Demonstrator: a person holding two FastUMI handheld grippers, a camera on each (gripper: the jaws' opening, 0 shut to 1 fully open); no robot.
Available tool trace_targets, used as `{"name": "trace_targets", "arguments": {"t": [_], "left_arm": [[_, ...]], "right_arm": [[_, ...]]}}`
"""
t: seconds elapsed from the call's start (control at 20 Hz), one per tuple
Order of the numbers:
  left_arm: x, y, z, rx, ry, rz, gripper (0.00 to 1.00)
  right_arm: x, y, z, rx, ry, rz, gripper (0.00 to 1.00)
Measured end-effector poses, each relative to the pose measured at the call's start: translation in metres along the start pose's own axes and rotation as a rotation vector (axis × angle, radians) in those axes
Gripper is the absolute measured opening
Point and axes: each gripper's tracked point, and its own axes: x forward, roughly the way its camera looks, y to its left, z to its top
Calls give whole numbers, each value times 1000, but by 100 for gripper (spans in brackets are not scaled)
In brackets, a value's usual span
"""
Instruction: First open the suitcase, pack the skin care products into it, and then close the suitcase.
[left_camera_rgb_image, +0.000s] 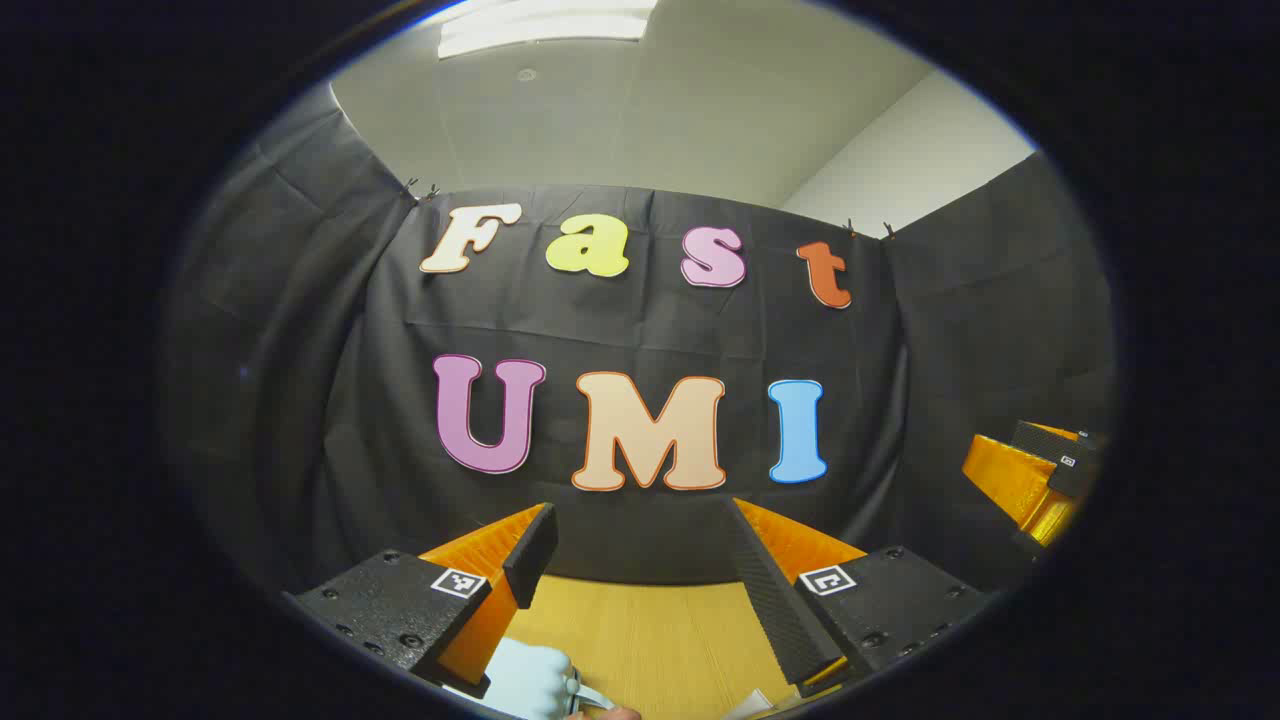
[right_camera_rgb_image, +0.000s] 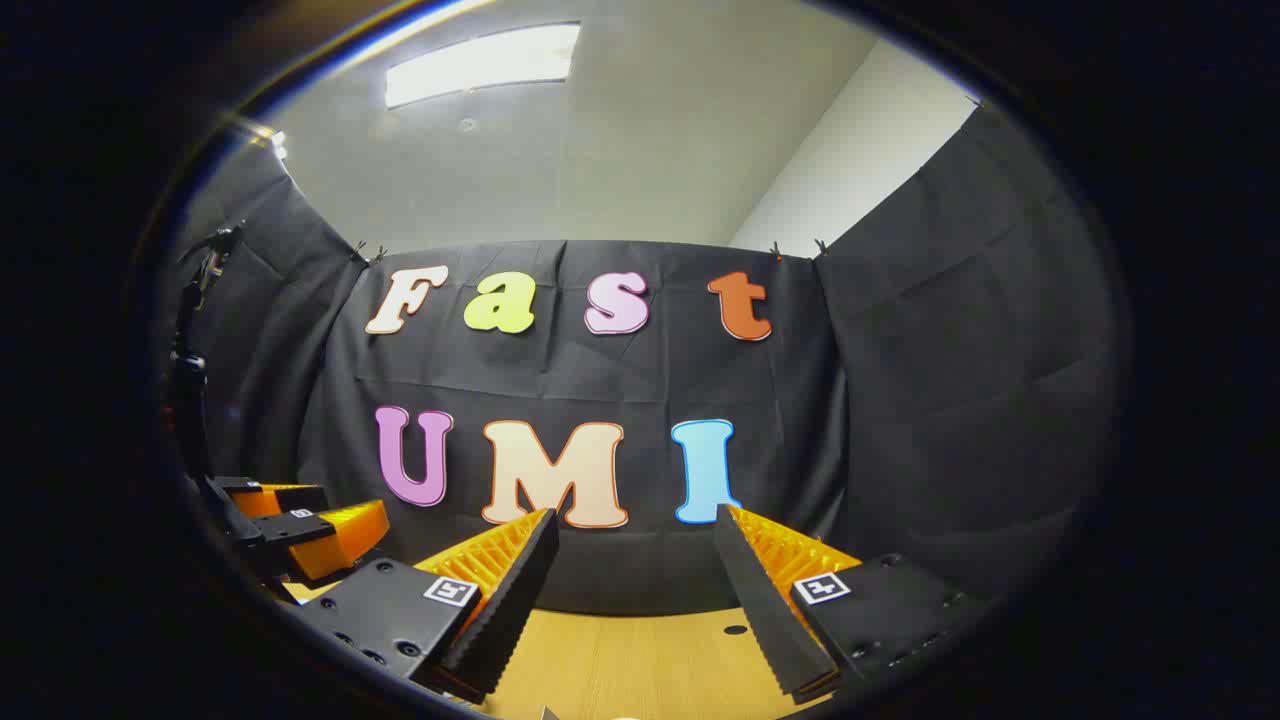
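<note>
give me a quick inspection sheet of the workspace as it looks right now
surface: light wooden tabletop, a small dark hole in it.
job's things: a pale blue object at the bottom edge of the left gripper view, below the left tongs; too cropped to identify. No suitcase seen.
clutter: a white scrap at the bottom edge.
grippers: left tongs open, holding nothing; right tongs open, holding nothing; both raised, aimed at the wall.
cables: nothing seen.
surroundings: black cloth wall, dark stand at left, ceiling light.
</note>
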Motion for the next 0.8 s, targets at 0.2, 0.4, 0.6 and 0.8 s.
{"name": "trace_targets", "arguments": {"t": [0.2,0.4,0.6,0.8], "left_arm": [[-4,-1,-1,21,5,5,97],[-8,3,-2,35,6,23,97],[-11,9,-7,47,11,41,97],[-14,17,-35,30,85,61,98]], "right_arm": [[-2,6,-2,-5,5,23,100],[-2,13,-4,7,8,46,98],[-1,11,-8,30,13,63,100],[4,12,-20,27,38,80,98]]}}
